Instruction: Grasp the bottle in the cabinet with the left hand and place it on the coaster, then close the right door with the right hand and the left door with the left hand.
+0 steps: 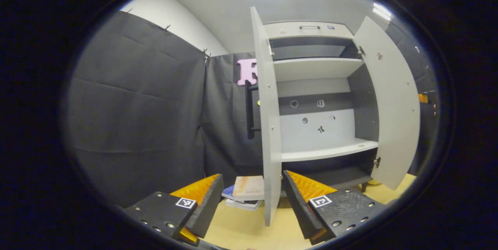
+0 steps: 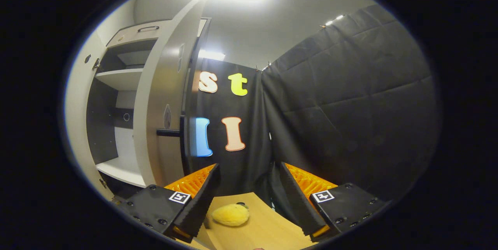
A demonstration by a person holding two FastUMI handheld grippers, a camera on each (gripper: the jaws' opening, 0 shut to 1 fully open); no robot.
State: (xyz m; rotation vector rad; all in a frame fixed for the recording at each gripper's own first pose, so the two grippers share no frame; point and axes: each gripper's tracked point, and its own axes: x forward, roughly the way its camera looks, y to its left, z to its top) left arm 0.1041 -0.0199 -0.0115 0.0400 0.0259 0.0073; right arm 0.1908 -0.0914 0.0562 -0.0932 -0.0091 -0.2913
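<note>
Left gripper view: left gripper (image 1: 252, 197) at 6 o'clock, spread wide, holding nothing, fingers either side of the bottom edge of the left door (image 1: 268, 125), not touching it. Stack of books (image 1: 246, 192) on the worktop (image 1: 249, 226) between the fingers, just left of that door's foot. Left door edge-on at centre, swung fully out, dark bar handle (image 1: 249, 110) on its outer face toward 9 o'clock. Cabinet (image 1: 315, 98) open at 1 to 3 o'clock, pale shelves (image 1: 327, 150) bare, no bottle on them; bottle and coaster cannot be placed from these views. Right door (image 1: 393, 102) at 3 o'clock, standing open, angled outward. Right gripper view: cabinet interior (image 2: 116, 117) at 9 o'clock, right door (image 2: 165, 98) just beside it toward 10 o'clock, part open, dark handle (image 2: 169, 132) jutting from its face. Right gripper (image 2: 249, 195) at 6 o'clock, spread wide and holding nothing. Yellow fuzzy lump (image 2: 230, 214) on the worktop (image 2: 264, 226) between the fingers, nearer the left one.
</note>
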